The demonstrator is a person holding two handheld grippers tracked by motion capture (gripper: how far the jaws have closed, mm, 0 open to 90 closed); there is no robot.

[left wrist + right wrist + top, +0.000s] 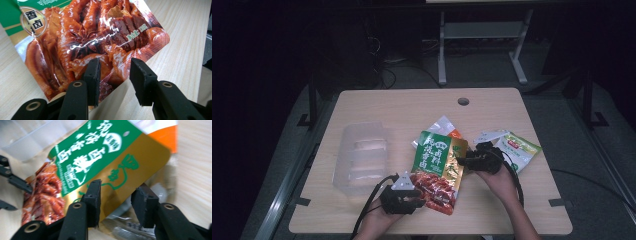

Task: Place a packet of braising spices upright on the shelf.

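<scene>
**Two tools meeting on one seasoning pouch**

We are looking at a pale wooden table (362, 105) carrying a clear plastic tray (360, 157) on its left side and a scatter of packets near the middle. The largest packet, a green, gold and red seasoning pouch (438, 170), is lying in front of us, partly over a white and orange sachet (443, 125); a green and white packet (518, 150) is lying just to its right.

We are holding the left tool (113, 77) at the pouch's lower red corner, its jaws partly spread with that corner sitting between them; the left pad is lying against the film, but we cannot tell whether it is pinched.

We are bringing the right tool (116, 201) to the pouch's gold edge, jaws also half spread, the edge lying between them; a firm pinch is not visible.

The pouch is showing glossy braised meat, star anise and a green band of white lettering.
</scene>
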